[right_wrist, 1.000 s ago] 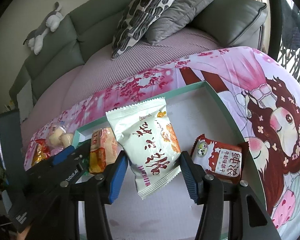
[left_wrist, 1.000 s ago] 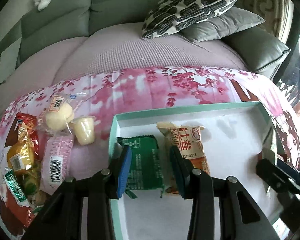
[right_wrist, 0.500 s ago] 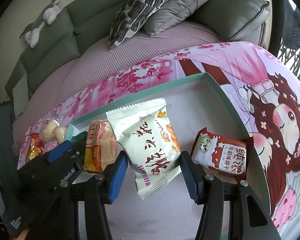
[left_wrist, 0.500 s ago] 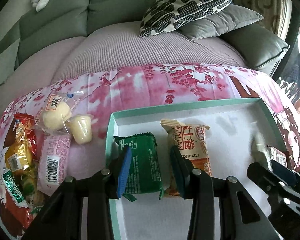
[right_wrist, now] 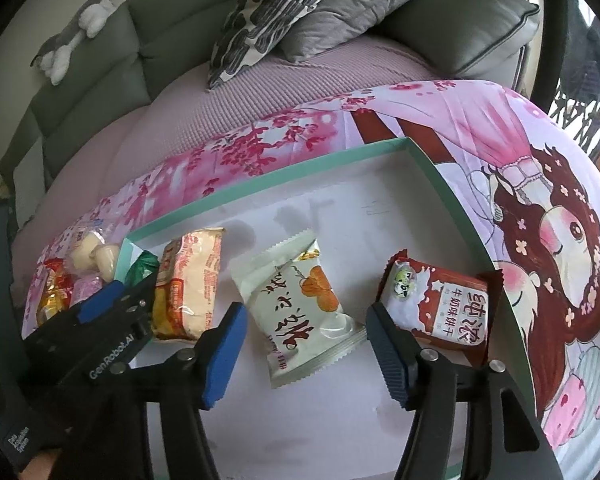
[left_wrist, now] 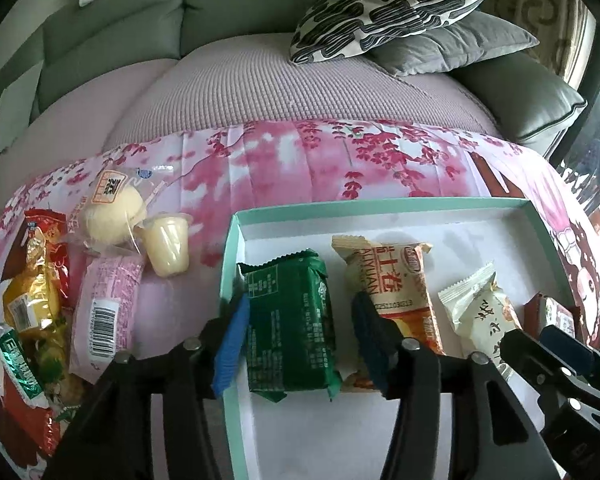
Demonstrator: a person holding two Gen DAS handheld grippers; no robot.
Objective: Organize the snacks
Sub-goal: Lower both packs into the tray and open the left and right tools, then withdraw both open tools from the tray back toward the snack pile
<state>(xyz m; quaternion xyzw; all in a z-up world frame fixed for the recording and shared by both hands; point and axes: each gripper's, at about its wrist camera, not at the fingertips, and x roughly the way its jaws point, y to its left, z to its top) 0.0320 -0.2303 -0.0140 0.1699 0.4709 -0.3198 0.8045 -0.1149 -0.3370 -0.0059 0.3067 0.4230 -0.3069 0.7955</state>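
Observation:
A white tray with a teal rim [left_wrist: 380,203] [right_wrist: 260,189] holds a row of snack packets. The green packet [left_wrist: 292,320] lies flat at its left end between the fingers of my left gripper [left_wrist: 300,344]. Those jaws are opening and the pads stand off the packet. To its right lies an orange and cream packet [left_wrist: 396,280] [right_wrist: 188,280]. The white packet [right_wrist: 300,308] [left_wrist: 480,308] rests on the tray floor inside my right gripper [right_wrist: 308,360], whose jaws are opening clear of it. A red packet [right_wrist: 440,304] lies at the right end.
Loose snacks lie on the pink cloth left of the tray: a wrapped bun [left_wrist: 112,216], a jelly cup [left_wrist: 168,244], a pink packet [left_wrist: 104,308] and several more. A sofa with cushions [left_wrist: 392,8] is behind. The tray's far half is bare.
Both grippers' jaws have widened. The white packet, held up before, now lies flat in the tray. The green packet is loose between the left fingers.

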